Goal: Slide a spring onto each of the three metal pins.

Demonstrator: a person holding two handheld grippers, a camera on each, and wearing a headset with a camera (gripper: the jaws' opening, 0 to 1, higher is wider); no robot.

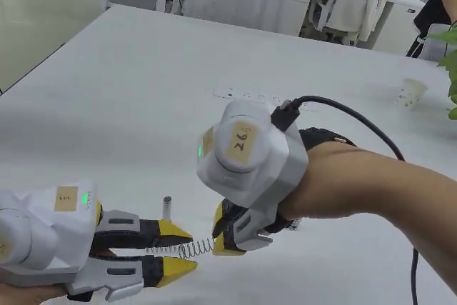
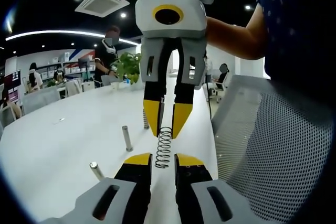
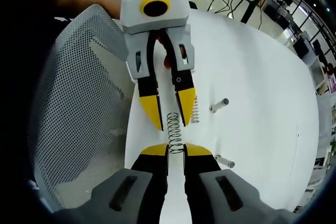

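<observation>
One handwritten number; one sticker too small to read.

In the head view, a tan sticker [image 1: 243, 138] sits at about twelve o'clock on the rounded white housing of the right gripper [image 1: 221, 239], close to the picture's middle. It carries a dark handwritten "26", tilted, with a small mark after it that may be a dot. Toward eight o'clock from the picture's middle, a smaller tan label [image 1: 66, 198] lies on top of the white body of the left gripper [image 1: 191, 250], at about one o'clock on that body. Its print is a short row of faint characters, too small to make out.
</observation>
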